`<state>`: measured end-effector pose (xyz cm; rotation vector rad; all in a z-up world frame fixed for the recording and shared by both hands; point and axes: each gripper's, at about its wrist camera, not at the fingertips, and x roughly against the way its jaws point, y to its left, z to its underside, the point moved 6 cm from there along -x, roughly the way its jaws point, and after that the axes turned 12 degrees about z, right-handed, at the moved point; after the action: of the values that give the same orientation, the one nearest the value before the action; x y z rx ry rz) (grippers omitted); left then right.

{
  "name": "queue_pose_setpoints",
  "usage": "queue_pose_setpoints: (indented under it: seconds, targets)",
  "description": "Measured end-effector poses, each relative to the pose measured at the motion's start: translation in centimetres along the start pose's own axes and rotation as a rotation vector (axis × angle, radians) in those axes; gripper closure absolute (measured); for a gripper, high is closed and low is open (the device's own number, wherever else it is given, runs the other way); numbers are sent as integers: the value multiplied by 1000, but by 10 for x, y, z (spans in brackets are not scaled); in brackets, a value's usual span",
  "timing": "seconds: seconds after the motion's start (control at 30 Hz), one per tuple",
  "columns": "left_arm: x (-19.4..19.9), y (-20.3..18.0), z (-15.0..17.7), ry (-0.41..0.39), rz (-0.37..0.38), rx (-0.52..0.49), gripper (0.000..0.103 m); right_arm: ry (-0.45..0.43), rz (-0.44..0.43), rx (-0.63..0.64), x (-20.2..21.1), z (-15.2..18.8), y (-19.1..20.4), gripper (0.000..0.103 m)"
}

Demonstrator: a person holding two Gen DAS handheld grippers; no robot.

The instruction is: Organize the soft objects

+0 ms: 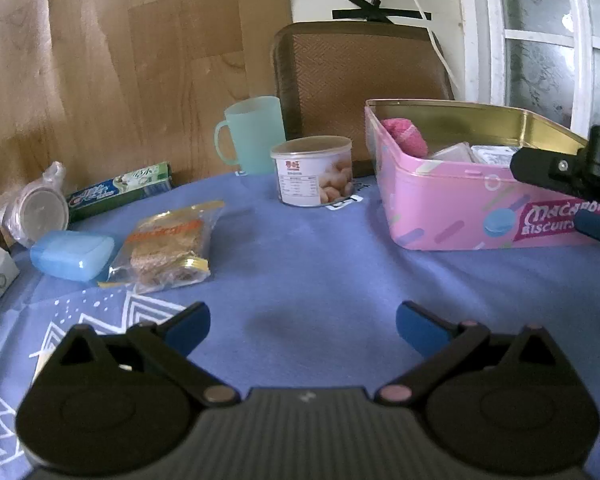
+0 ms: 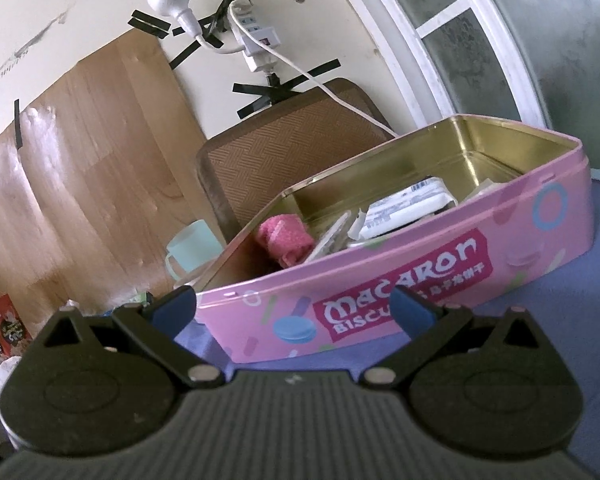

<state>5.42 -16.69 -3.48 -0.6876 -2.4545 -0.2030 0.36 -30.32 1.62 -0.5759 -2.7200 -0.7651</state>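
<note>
A pink macaron biscuit tin (image 1: 451, 216) (image 2: 379, 280) stands open on the blue tablecloth, at the right in the left wrist view. Inside it lie a pink fluffy cloth (image 1: 405, 136) (image 2: 286, 238) and white soft packets (image 2: 407, 204) (image 1: 455, 154). A clear bag of brown biscuits (image 1: 166, 250) lies on the cloth at the left. My left gripper (image 1: 303, 326) hangs open over bare cloth, empty. My right gripper (image 2: 294, 306) is open just in front of the tin's near wall, holding nothing; one of its fingers (image 1: 551, 172) shows at the right edge of the left wrist view.
A white can of nuts (image 1: 313, 172), a mint cup (image 1: 254, 134), a blue soap case (image 1: 72, 254), a green toothpaste box (image 1: 120, 190) and a bagged plastic lid (image 1: 40, 210) stand at the left and back. A chair back (image 1: 359, 76) rises behind the table (image 1: 300, 264).
</note>
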Motion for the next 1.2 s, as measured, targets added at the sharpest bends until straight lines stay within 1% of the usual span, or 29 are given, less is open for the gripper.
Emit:
queue_pose_setpoints:
  seconds: [0.53, 0.73, 0.83, 0.97, 1.0, 1.03, 1.07, 1.13, 1.2]
  targets:
    - [1, 1, 1, -6, 5, 8, 0, 8, -5, 7, 2, 4, 4, 0]
    - [2, 10, 1, 8, 26, 57, 0, 10, -10, 16, 3, 4, 6, 0]
    - [6, 25, 4, 10, 0, 77, 0, 8, -20, 27, 4, 5, 9, 0]
    - [17, 66, 10, 3, -57, 162, 0, 16, -25, 66, 4, 7, 15, 0]
    - [21, 79, 12, -3, -83, 186, 0, 15, -29, 89, 5, 8, 19, 2]
    - [25, 92, 14, -10, -109, 209, 0, 16, -37, 116, 6, 9, 24, 6]
    - [30, 105, 16, -23, -131, 238, 0, 18, -57, 160, 7, 12, 32, 9]
    - [42, 130, 22, -72, -162, 320, 0, 37, -130, 230, 9, 18, 51, 13]
    - [56, 154, 28, -151, -152, 449, 0, 71, -217, 300, 7, 25, 77, 15]
